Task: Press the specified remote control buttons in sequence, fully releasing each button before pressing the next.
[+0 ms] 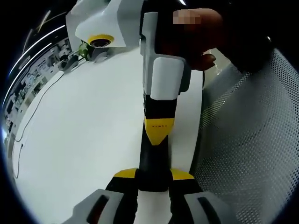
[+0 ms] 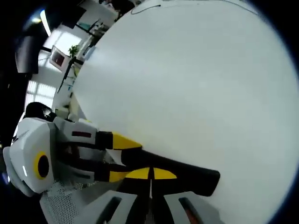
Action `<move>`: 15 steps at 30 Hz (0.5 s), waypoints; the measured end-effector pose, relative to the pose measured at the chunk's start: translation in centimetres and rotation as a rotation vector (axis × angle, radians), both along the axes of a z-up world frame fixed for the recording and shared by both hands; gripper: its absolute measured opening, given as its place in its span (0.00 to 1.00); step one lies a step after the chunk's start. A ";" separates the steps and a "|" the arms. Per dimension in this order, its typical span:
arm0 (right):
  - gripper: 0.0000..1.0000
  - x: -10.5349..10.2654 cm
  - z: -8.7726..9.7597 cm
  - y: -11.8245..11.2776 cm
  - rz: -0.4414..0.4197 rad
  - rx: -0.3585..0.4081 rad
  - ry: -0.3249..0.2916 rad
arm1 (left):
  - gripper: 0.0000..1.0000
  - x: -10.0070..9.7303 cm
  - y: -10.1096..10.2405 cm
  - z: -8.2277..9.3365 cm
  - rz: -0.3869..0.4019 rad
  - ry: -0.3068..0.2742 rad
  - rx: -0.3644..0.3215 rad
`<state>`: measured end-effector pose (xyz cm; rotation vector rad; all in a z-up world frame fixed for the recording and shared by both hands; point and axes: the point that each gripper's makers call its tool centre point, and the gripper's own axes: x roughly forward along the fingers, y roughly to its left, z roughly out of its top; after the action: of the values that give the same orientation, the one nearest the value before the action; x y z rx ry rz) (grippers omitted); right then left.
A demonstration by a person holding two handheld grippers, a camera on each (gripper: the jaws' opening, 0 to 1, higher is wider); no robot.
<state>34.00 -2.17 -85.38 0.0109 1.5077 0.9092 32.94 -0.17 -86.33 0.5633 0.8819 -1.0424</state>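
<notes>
The left tool (image 1: pixel 153 175) is clamped on the remote control (image 1: pixel 152 161). In the left gripper view its two yellow-tipped jaws rise from the bottom and pinch the near end of the black remote from either side. The remote runs straight away from them along the white desk (image 1: pixel 93 121).

The right tool (image 1: pixel 159 129) comes down from the top of that view with its jaws pressed together, so the yellow tips form a single point. This point lies over the top face of the remote, partway along it. Whether it presses a button cannot be told, as no buttons can be made out. A hand (image 1: pixel 210 44) grips the white body of the right tool near the top.

In the right gripper view, the right tool (image 2: pixel 150 173) has its yellow tips meeting over the remote control (image 2: pixel 196 178), which lies slantwise across the desk (image 2: pixel 187 84). The left tool (image 2: pixel 120 157) enters from the left and holds the remote's end between its jaws.

Further out in the left gripper view, a white perforated mesh surface (image 1: pixel 252 140) stands beside the desk on the right. A thin dark cable (image 1: pixel 37 102) trails across the desk on the left.
</notes>
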 end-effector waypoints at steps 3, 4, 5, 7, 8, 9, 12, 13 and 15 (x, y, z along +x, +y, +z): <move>0.00 -0.1 0.1 0.1 0.007 0.008 -0.003 | 0.25 0.0 0.0 0.0 -0.002 0.000 0.000; 0.00 -0.1 0.2 0.3 0.007 0.017 0.002 | 0.25 0.0 0.0 0.0 -0.003 0.000 0.001; 0.00 -0.2 0.4 0.6 0.002 0.032 0.012 | 0.25 0.0 0.0 0.0 -0.004 0.000 0.001; 0.00 -0.3 0.6 0.8 0.000 0.046 0.016 | 0.25 0.0 0.0 0.0 -0.005 0.000 0.001; 0.00 -0.3 0.6 0.8 0.001 0.044 0.015 | 0.25 0.0 0.0 0.0 -0.006 0.001 0.002; 0.00 -0.3 0.4 0.7 0.006 0.040 0.014 | 0.25 0.0 0.0 0.0 -0.007 0.001 0.002; 0.00 -0.5 0.1 0.6 0.013 0.031 0.023 | 0.25 0.0 0.0 0.0 -0.008 0.001 0.003; 0.00 -0.5 0.0 0.6 0.015 0.028 0.024 | 0.25 0.0 0.0 0.0 -0.009 0.002 0.003; 0.00 -0.5 0.0 0.5 0.018 0.027 0.021 | 0.25 0.0 0.0 0.0 -0.010 0.002 0.003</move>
<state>33.49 -1.63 -85.34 0.0263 1.5173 0.9460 32.97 -0.20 -86.33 0.5697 0.8838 -1.0507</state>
